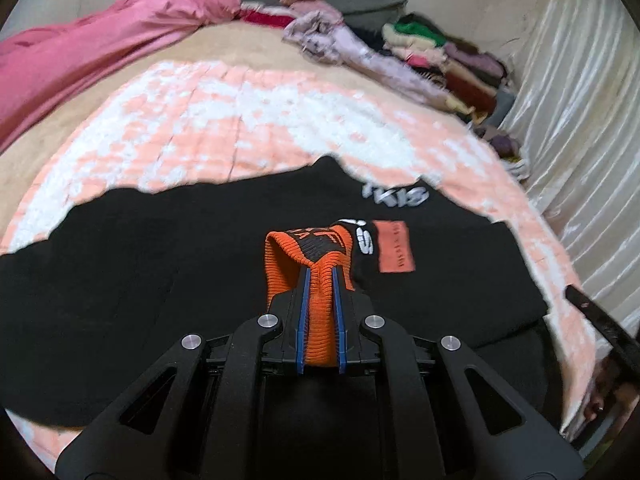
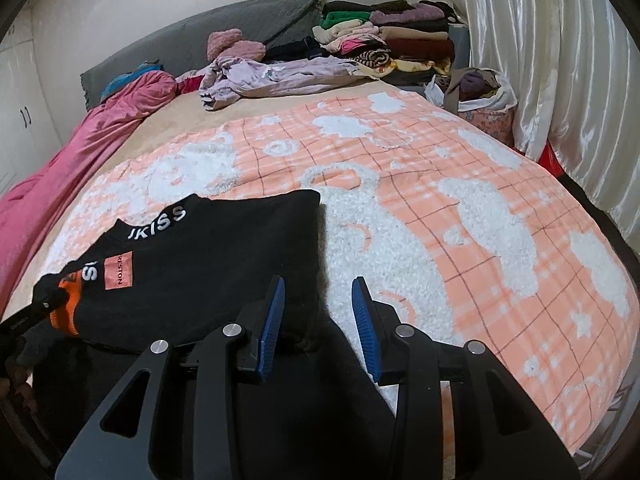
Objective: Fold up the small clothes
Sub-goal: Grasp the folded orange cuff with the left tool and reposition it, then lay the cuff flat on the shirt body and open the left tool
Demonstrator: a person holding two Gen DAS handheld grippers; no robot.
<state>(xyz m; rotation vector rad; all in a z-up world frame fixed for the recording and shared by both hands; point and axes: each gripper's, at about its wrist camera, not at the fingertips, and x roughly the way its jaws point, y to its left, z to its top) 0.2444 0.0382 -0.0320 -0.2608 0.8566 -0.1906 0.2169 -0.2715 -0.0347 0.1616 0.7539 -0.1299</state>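
Folding a black top [image 2: 208, 256] on the peach blanket [image 2: 460, 216], mid-step by the look of it: left tongs [image 1: 320, 280] clamping shut on the orange ribbed cuff [image 1: 316, 268], bringing that sleeve in over the body. Lying flat otherwise, near edge of the bed, body spread under the raised cuff. Right tongs [image 2: 318, 300] standing partly open over the top's right edge, pads apart, gripping nothing. Calling next, probably, for laying the cuff down flat on the body and letting go, then taking the right edge for the matching fold. Reading left to right: white letters "S" on the sleeve [image 2: 91, 274], an orange patch [image 2: 118, 272] saying roughly "RISTON", and "KISS" [image 2: 158, 222] across the collar, first letter unclear.
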